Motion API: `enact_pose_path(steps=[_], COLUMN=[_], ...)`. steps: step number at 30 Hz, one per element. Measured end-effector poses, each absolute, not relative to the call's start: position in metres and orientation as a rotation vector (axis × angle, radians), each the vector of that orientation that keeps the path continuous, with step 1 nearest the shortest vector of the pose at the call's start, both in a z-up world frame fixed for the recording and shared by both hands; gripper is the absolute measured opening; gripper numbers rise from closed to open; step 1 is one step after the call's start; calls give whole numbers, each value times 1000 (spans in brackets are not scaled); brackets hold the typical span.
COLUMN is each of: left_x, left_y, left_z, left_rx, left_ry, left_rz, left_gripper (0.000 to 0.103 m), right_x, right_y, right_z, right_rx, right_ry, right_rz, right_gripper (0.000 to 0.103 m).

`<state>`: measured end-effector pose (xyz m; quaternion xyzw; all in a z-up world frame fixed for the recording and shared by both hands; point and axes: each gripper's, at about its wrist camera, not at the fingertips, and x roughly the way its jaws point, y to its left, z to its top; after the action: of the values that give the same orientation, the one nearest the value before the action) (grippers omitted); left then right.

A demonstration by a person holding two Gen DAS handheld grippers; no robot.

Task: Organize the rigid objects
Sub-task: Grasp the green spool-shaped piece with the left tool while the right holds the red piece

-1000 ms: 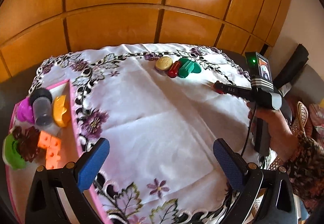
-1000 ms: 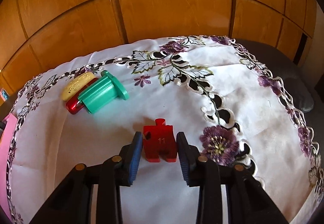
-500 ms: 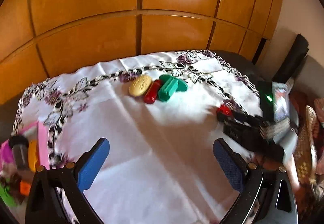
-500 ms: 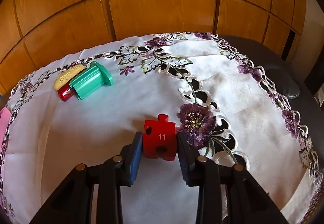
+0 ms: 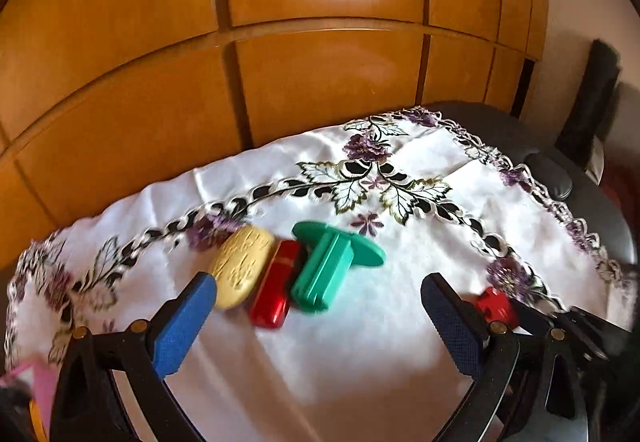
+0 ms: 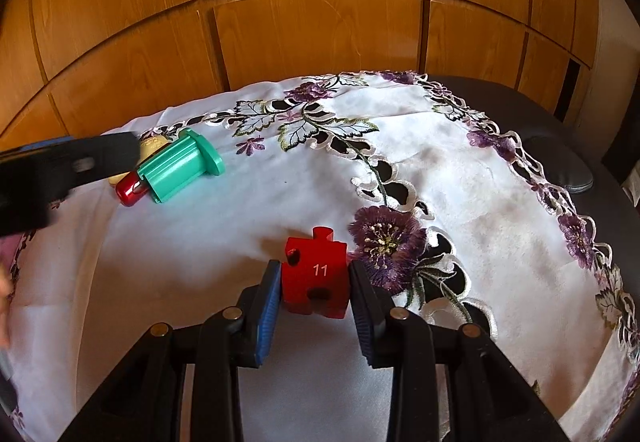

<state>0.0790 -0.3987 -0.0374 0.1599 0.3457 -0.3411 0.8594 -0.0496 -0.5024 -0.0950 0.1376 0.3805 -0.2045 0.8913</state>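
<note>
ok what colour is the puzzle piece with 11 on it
Red, with white numerals; the puzzle piece shows best in the right wrist view.

White tablecloth [image 6: 208,242] with purple flowers — red puzzle piece [image 6: 314,276], green peg [image 5: 330,268], yellow oval [image 5: 241,270]

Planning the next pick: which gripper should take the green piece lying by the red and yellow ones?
Left. The left gripper is open and aimed at the green piece just ahead; the right gripper is shut on the red puzzle block.
</note>
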Motion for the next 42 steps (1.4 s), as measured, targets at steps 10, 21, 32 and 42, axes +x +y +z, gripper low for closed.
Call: enact_pose_path(steps=[10, 21, 32, 42], left_x=[94, 72, 58, 60], left_y=[-421, -398, -359, -366], left_z=[-70, -70, -62, -75], left_rx=[431, 433, 278, 326], left_ry=[732, 743, 775, 845], left_rz=[-732, -791, -775, -760], left_gripper=[61, 29, 53, 30], right_x=[-51, -51, -51, -51], right_y=[-505, -503, -503, -503], right_z=[-96, -96, -96, -97], right_rx=[309, 297, 293, 288], right_ry=[772, 772, 772, 772], right_rz=[-416, -423, -425, -429], right_gripper=[33, 33, 33, 33])
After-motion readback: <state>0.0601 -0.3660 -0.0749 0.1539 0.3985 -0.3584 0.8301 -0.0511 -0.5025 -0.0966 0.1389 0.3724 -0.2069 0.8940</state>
